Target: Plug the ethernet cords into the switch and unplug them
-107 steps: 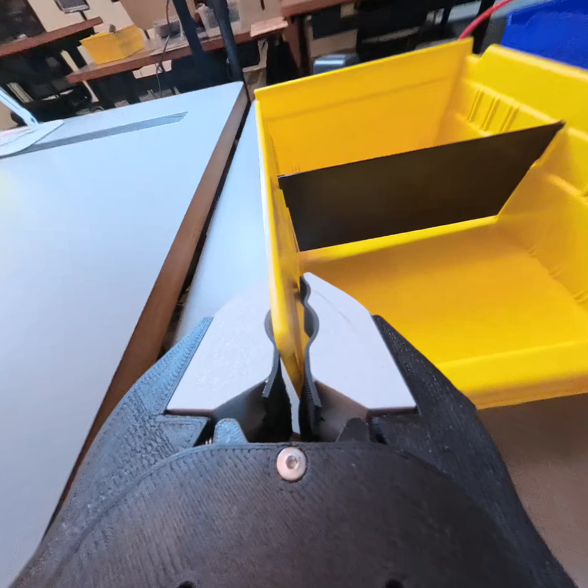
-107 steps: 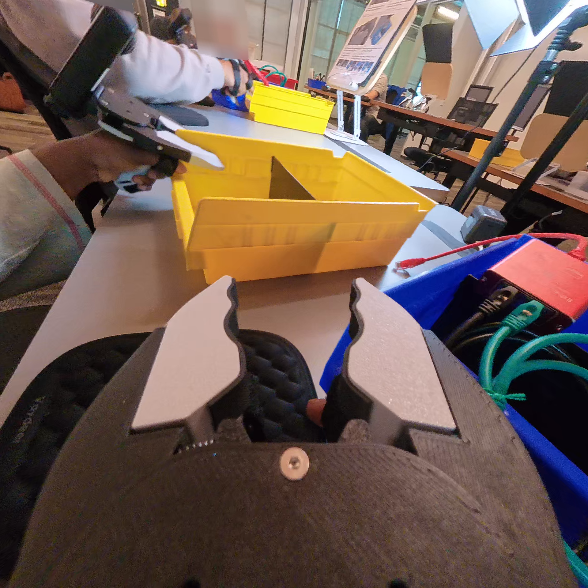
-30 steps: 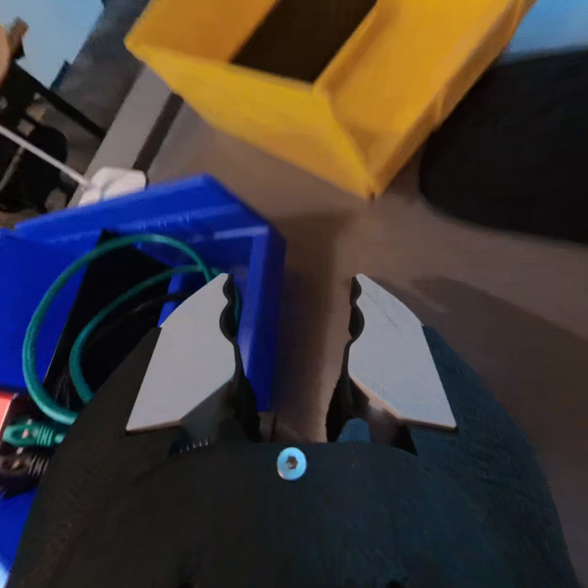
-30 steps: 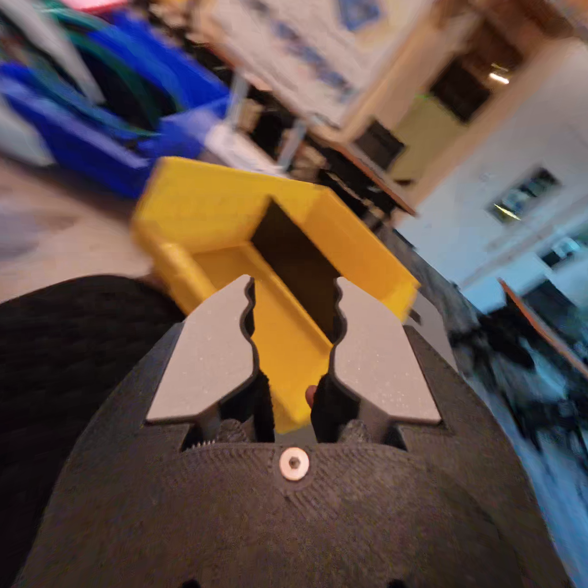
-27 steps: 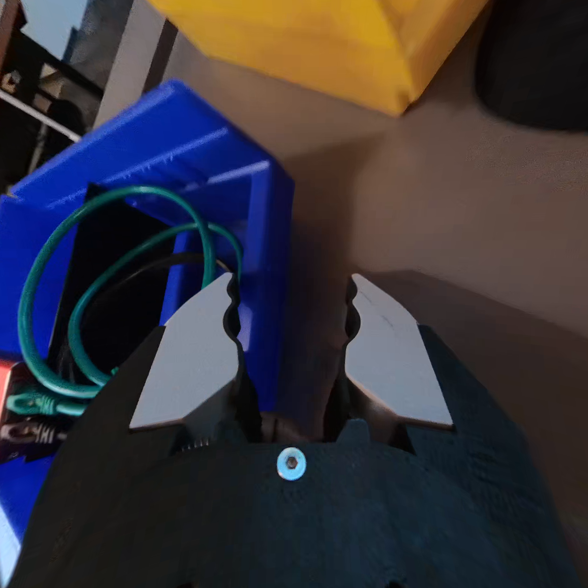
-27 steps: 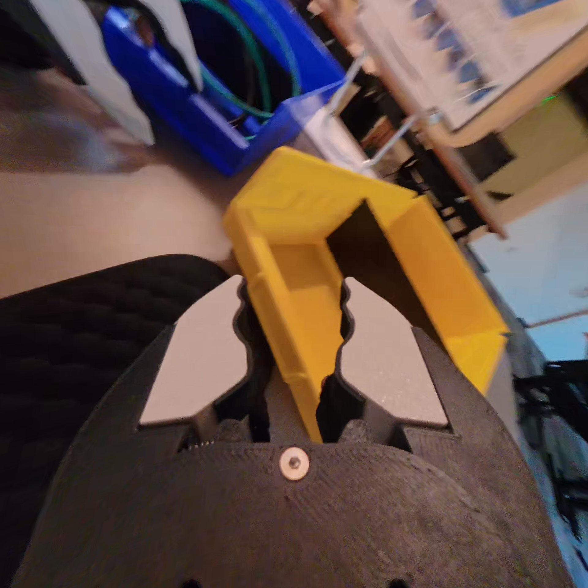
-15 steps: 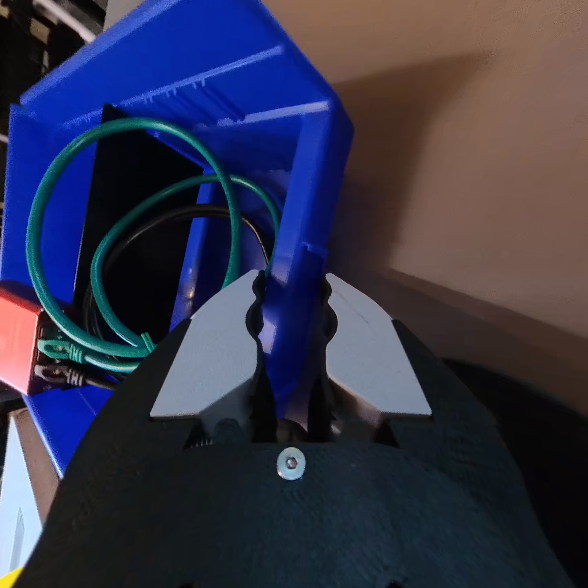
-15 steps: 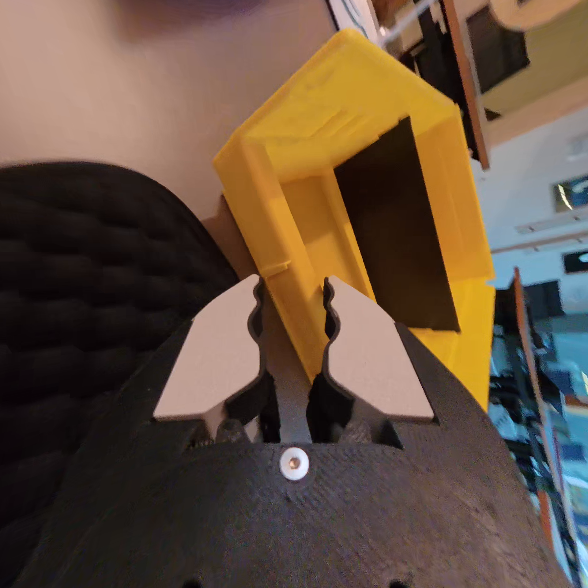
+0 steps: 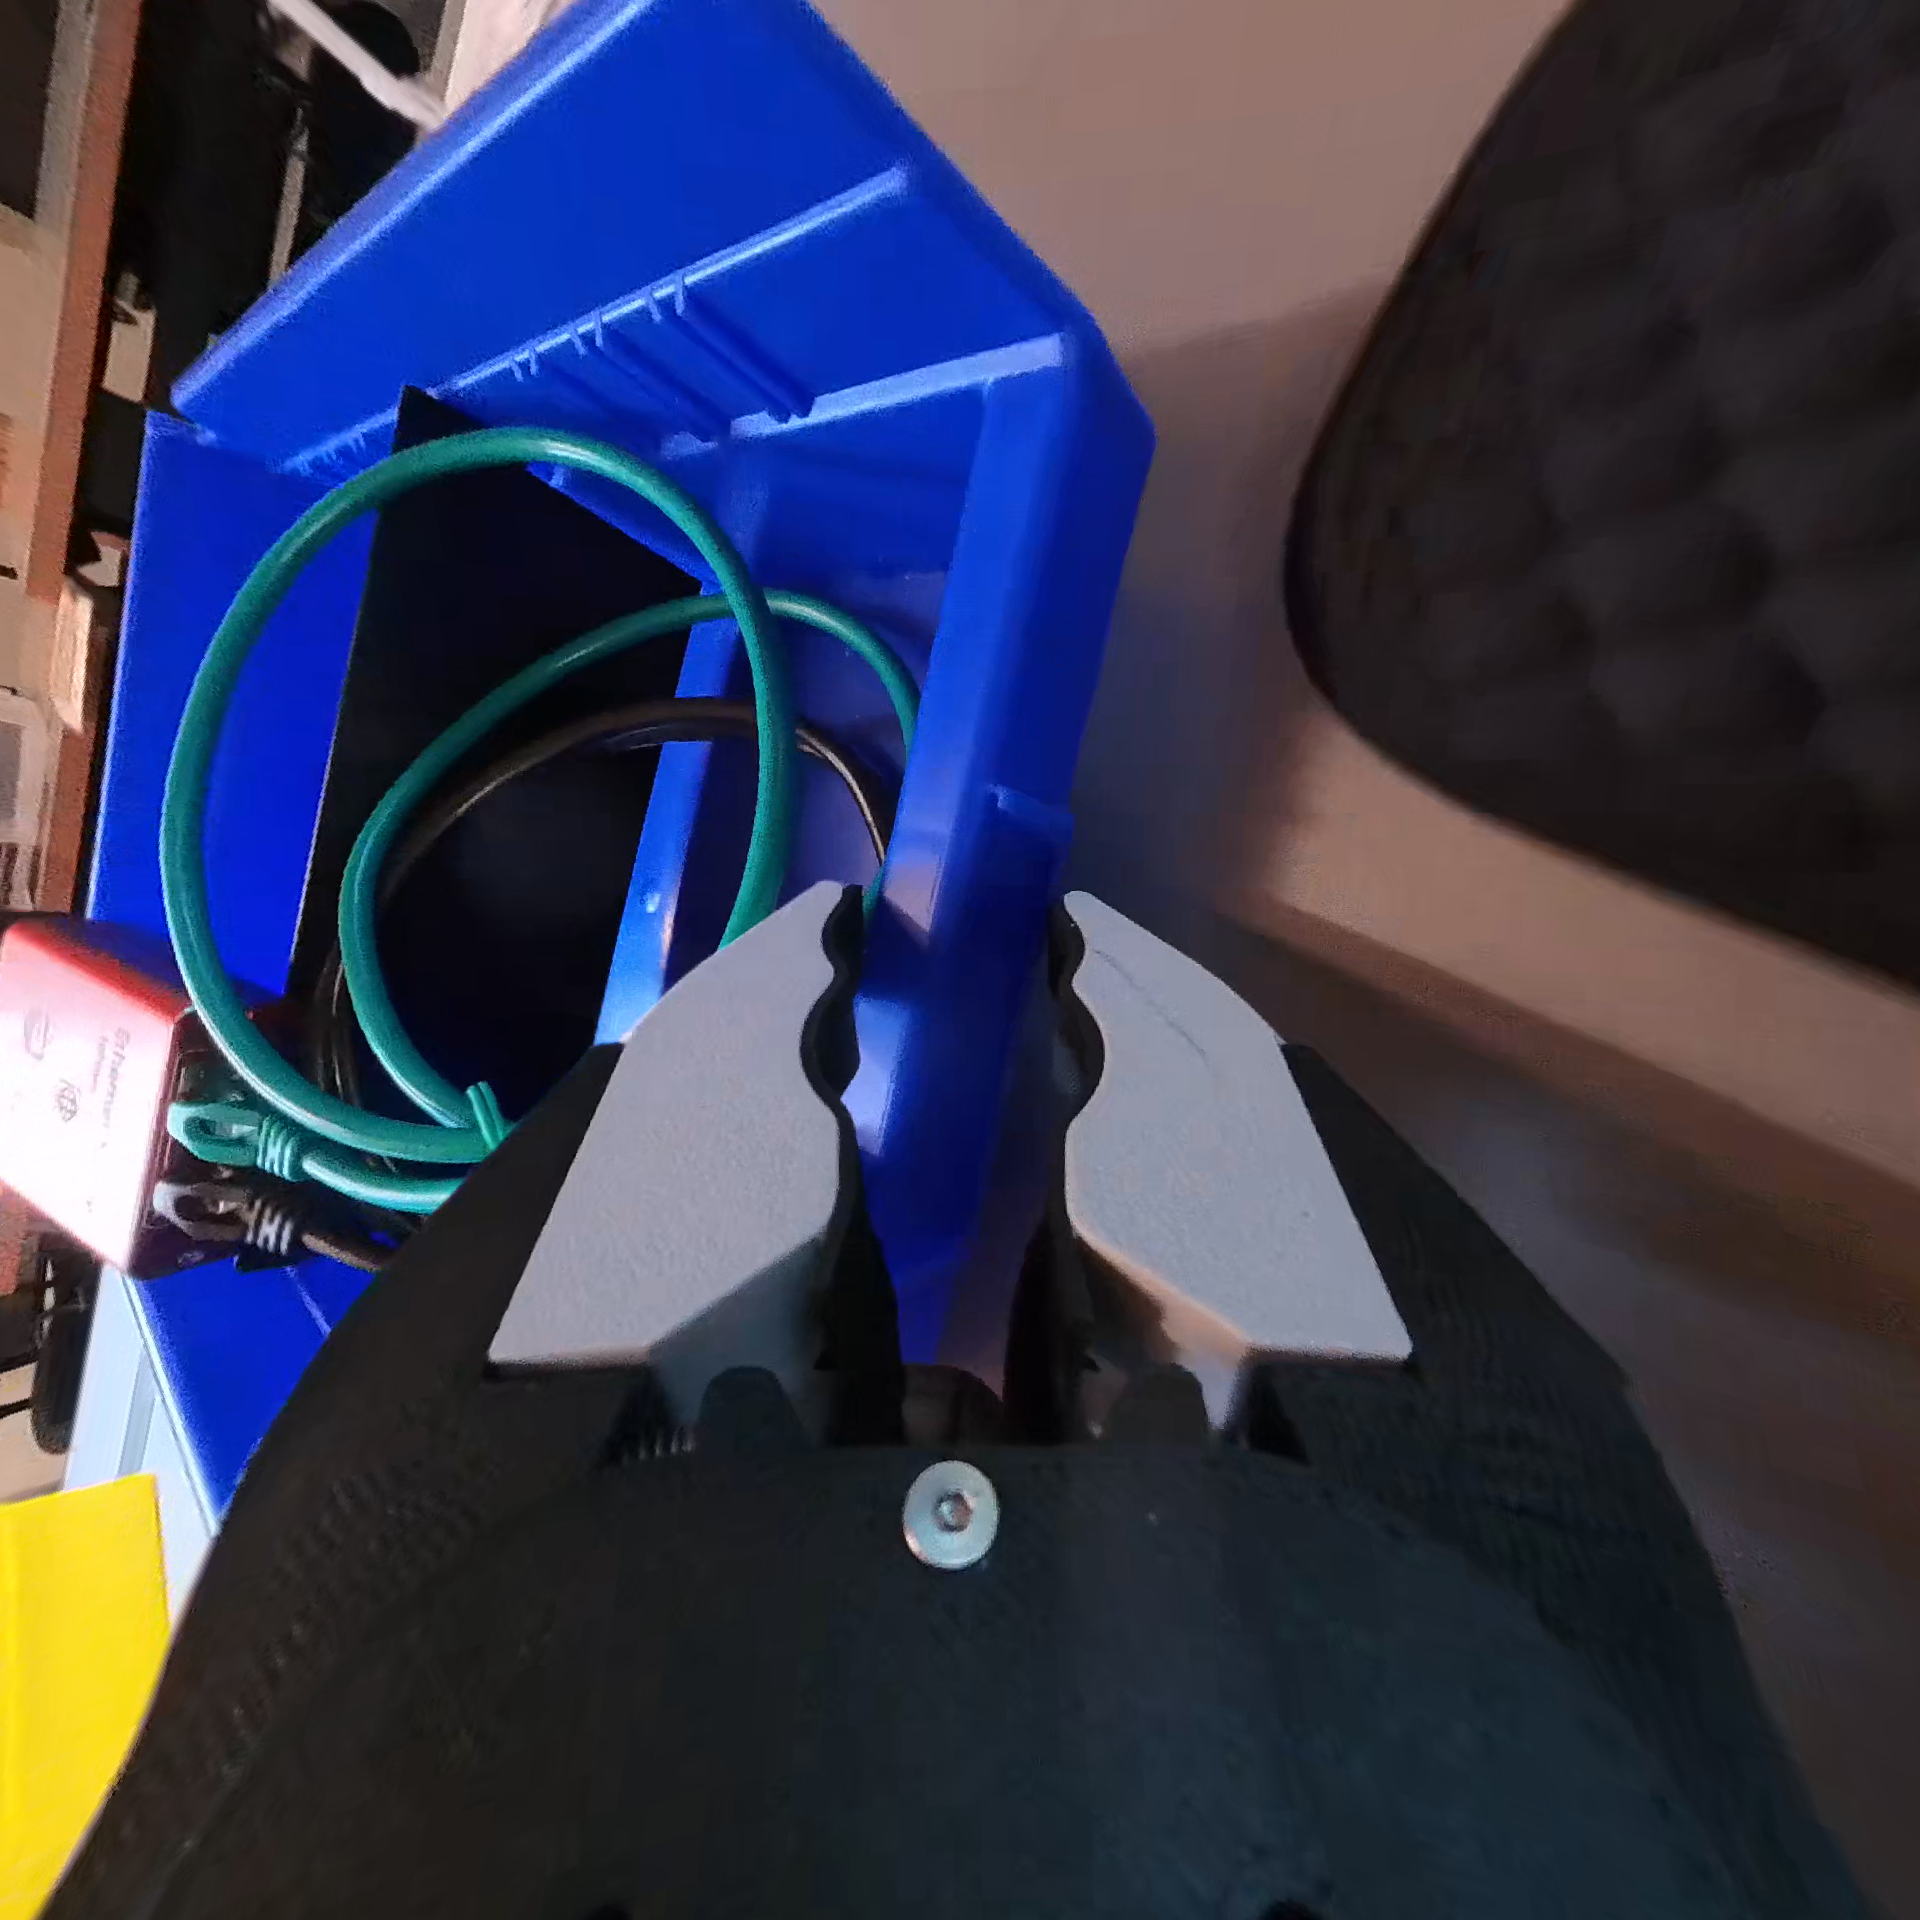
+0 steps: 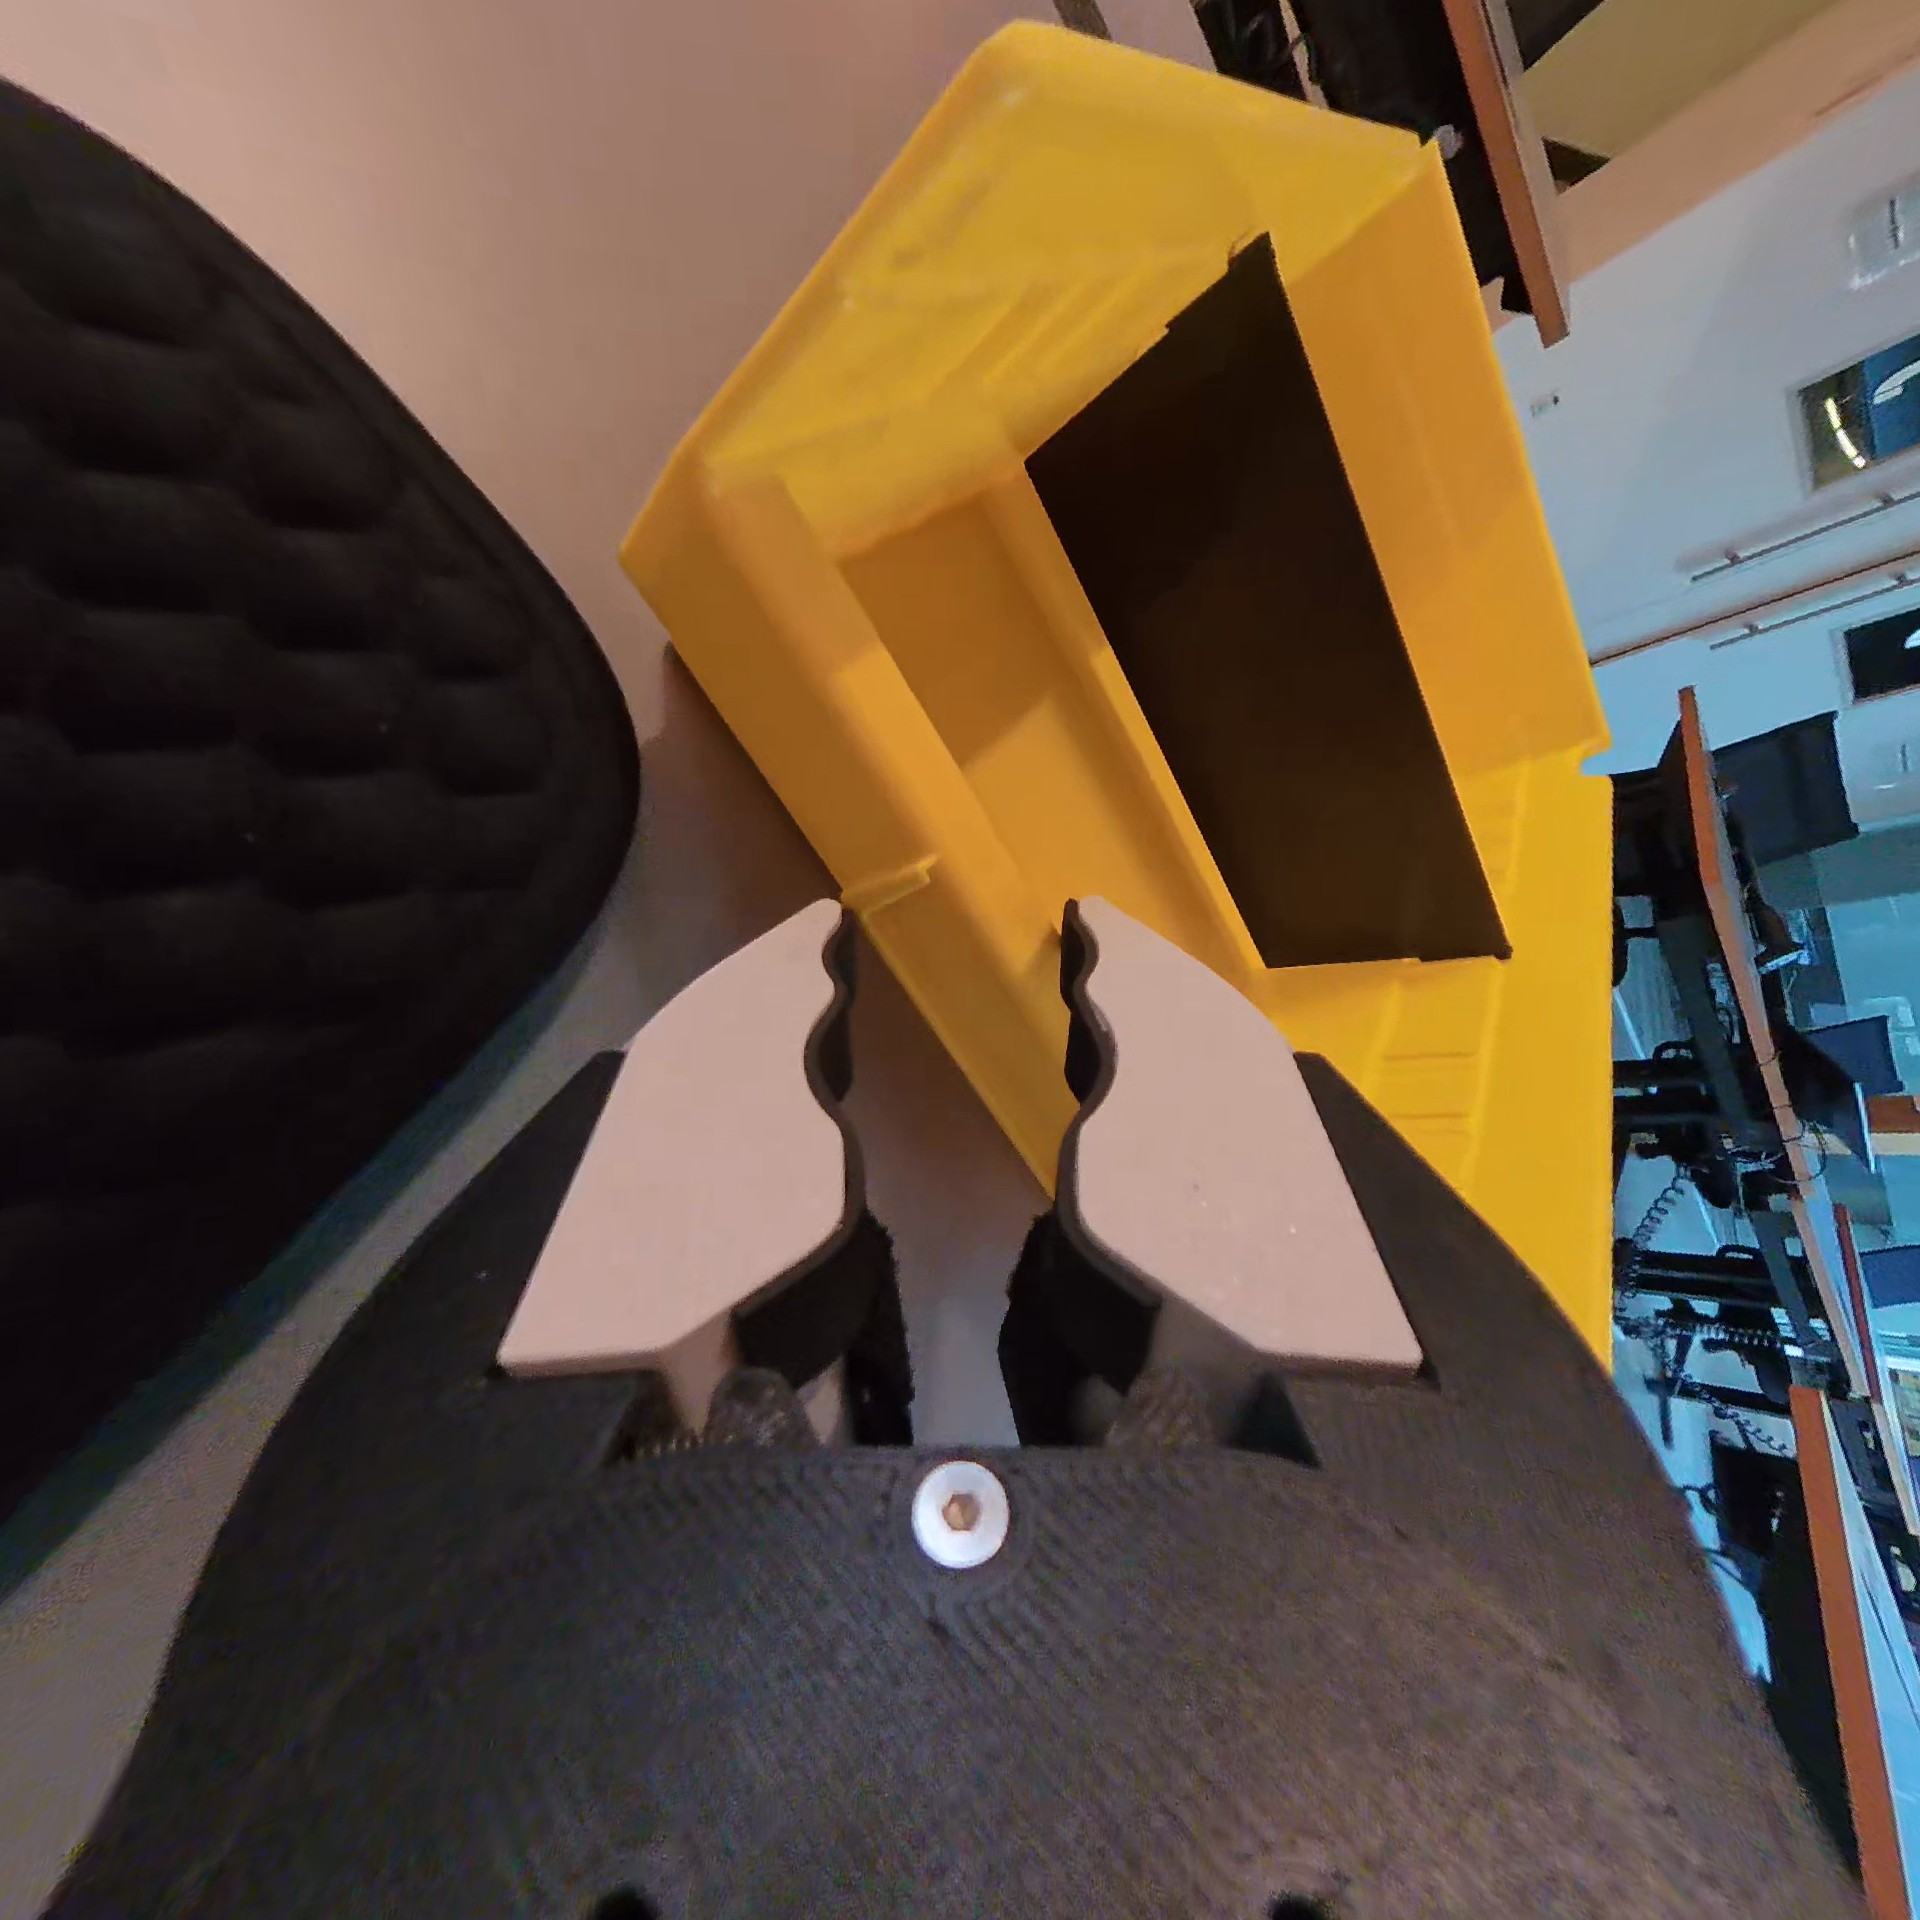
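A blue bin [image 9: 644,312] holds looped green ethernet cords [image 9: 208,748], a black cord [image 9: 582,727] and a red switch [image 9: 73,1091] at its left end. A green plug [image 9: 229,1127] and a black plug [image 9: 249,1226] sit in the switch's ports. My left gripper [image 9: 956,914] is shut on the blue bin's right wall. In the right wrist view, my right gripper [image 10: 956,920] is shut on the near side wall of a yellow bin [image 10: 1039,260], which has a black liner and looks empty.
A black textured mat lies on the beige table [image 10: 416,156], to the right of the blue bin [image 9: 1662,416] and to the left of the yellow bin [image 10: 260,623]. A yellow edge [image 9: 73,1662] shows at the lower left of the left wrist view. Desks and shelves stand beyond the table. The gap from one gripper's tips to the other's is roughly 50 cm.
Both grippers moved in from open onto bin walls and closed: the left onto the blue bin's wall, the right onto the yellow bin's wall. Both views have swung round since.
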Demonstrator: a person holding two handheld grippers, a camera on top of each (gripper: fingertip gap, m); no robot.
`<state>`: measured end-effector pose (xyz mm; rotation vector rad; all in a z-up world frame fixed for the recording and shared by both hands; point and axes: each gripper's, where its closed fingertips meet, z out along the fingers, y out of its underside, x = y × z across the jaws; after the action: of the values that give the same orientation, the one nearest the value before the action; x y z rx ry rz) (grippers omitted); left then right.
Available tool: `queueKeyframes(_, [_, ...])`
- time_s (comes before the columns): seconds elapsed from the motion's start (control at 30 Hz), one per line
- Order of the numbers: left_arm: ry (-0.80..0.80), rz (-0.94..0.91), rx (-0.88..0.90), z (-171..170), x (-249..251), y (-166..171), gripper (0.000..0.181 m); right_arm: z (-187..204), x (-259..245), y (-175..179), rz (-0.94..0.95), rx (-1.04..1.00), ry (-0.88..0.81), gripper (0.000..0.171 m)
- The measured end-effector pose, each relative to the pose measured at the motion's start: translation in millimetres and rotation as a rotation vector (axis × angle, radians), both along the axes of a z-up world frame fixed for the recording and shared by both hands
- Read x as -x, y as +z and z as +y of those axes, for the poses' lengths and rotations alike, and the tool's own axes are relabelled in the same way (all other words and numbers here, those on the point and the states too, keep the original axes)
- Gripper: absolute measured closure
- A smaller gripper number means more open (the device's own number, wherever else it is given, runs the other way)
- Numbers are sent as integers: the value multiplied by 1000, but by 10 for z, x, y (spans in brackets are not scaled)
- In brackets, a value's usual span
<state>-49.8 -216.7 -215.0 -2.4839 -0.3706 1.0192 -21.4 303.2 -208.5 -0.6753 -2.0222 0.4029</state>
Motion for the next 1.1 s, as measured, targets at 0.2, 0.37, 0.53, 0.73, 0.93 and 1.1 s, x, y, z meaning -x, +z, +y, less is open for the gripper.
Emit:
queueKeyframes(0.2, [-112, 77, -33, -382, -443, 21, 147, 202, -236, -5, -61, -35, 18, 133])
queueKeyframes(0.37, [-178, 47, -51, -494, -739, 21, 147, 317, -608, -1, -127, 26, 53, 132])
queueKeyframes(0.53, [-168, -51, -67, -553, -940, 17, 146, 267, -955, 28, -236, 213, 71, 129])
queueKeyframes(0.73, [-179, -242, -425, -279, -1170, 339, 119, 55, -971, 484, -24, 298, 176, 116])
queueKeyframes(0.93, [16, 230, -729, -434, -798, 1365, 115, -110, -1021, 1638, 566, 594, 304, 113])
queueKeyframes(1.1, [534, 387, -862, -1034, -283, 1547, 107, -87, -1086, 1831, 680, 636, 305, 117])
